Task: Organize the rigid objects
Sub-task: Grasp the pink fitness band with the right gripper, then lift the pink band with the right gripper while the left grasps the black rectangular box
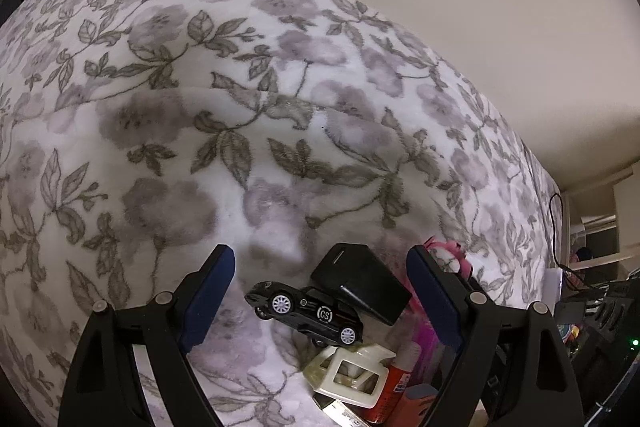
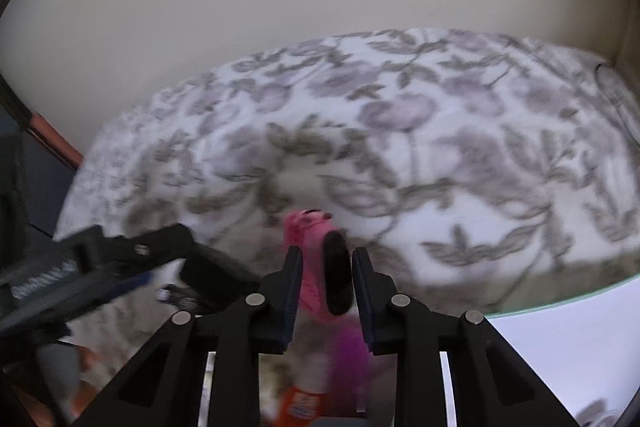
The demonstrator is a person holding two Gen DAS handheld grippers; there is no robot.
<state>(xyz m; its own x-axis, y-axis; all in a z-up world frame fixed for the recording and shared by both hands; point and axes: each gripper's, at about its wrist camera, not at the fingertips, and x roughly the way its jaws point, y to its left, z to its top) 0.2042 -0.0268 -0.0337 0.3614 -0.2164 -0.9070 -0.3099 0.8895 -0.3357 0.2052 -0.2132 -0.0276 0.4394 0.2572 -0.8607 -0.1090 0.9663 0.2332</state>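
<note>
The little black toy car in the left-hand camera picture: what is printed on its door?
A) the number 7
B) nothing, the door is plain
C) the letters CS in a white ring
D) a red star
C: in the left wrist view the black toy car lies on the flowered blanket, and its side shows a white ring with CS inside it.

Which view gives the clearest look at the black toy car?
The left wrist view: the black toy car sits sharp between the open left gripper fingers, wheels and "CS" logo readable. The right wrist view shows only a blurred sliver.
</note>
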